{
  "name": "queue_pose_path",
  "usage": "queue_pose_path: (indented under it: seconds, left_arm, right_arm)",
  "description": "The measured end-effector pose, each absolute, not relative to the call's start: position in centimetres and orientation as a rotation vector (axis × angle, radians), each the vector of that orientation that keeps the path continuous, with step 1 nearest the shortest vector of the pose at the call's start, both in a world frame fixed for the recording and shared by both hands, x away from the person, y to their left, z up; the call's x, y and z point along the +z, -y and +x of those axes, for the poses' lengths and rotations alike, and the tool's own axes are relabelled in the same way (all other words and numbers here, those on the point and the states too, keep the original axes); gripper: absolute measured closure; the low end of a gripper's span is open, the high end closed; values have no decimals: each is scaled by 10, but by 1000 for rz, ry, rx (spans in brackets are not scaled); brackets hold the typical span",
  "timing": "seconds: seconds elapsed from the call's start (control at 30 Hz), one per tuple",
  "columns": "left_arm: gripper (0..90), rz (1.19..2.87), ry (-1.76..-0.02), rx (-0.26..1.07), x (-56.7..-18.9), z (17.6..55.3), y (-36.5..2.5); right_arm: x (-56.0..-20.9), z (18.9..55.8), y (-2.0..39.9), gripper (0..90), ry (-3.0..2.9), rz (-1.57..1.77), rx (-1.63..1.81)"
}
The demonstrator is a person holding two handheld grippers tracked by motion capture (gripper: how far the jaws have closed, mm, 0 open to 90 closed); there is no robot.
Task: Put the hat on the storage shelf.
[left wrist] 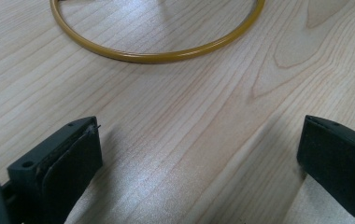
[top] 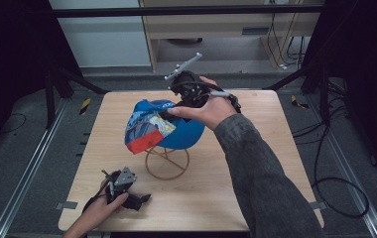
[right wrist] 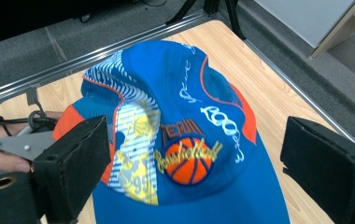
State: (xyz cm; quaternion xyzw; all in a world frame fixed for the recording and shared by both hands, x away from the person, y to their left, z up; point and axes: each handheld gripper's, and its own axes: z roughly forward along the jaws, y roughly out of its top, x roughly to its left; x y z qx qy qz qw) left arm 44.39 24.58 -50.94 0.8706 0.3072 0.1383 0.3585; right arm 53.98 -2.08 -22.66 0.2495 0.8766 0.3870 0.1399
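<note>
A blue cap point(top: 169, 126) with an orange brim edge and a basketball print sits on a gold wire stand point(top: 167, 178) at the table's middle. My right gripper point(top: 169, 113) hovers at the cap's far side, held by a hand. In the right gripper view it point(right wrist: 196, 140) is open, its jaws wide apart above the cap point(right wrist: 185, 154) and not touching it. My left gripper point(top: 142, 202) rests low near the table's front left, open. In the left gripper view it point(left wrist: 199, 140) has only bare wood between its jaws, with the stand's base ring point(left wrist: 152, 57) ahead.
The wooden table point(top: 256, 178) has metal rails along both sides and dark frame legs at the back. The right forearm in a grey sleeve point(top: 261, 178) crosses the table's right half. Cables lie on the floor to the right.
</note>
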Motion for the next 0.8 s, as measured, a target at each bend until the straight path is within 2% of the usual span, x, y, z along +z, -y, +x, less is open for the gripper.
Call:
queue_pose_path:
  seconds: [0.47,0.8]
  left_arm:
    - [0,2246,-792,356,-509,444,-246]
    - [0,2246,-792,357,-509,444,-246]
  right_arm:
    - [-236,529,66,61,-2478,752,1180]
    - [-235,523,77,67,-2448,746,1189]
